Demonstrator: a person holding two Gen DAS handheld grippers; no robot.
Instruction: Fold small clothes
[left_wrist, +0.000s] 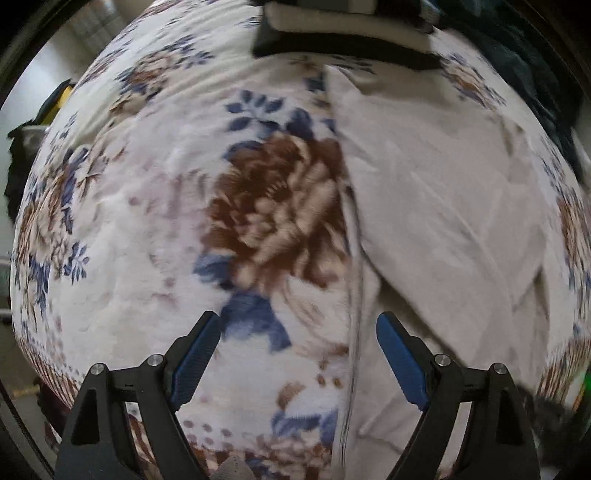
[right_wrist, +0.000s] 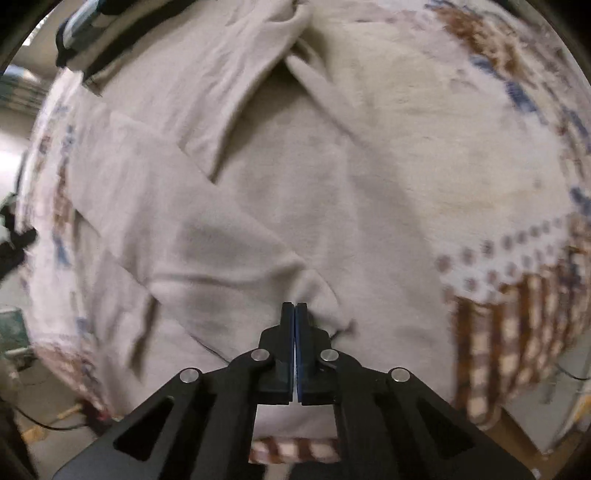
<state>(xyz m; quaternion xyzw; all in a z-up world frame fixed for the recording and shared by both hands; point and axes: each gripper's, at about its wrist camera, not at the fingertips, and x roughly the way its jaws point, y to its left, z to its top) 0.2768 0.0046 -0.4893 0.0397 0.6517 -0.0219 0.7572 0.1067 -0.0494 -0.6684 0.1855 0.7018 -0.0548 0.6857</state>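
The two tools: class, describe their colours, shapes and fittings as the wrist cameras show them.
Left tool: matte black angular linkage arms with triangular cut-outs, round silver pivot pins, and ribbed blue pads lining its fingers. Right tool: same black build and silver pins, a thin blue line between its fingers. No cables or markings visible.

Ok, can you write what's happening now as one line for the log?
left gripper: open, over floral blanket | right gripper: shut on beige garment | stack of folded clothes: behind garment
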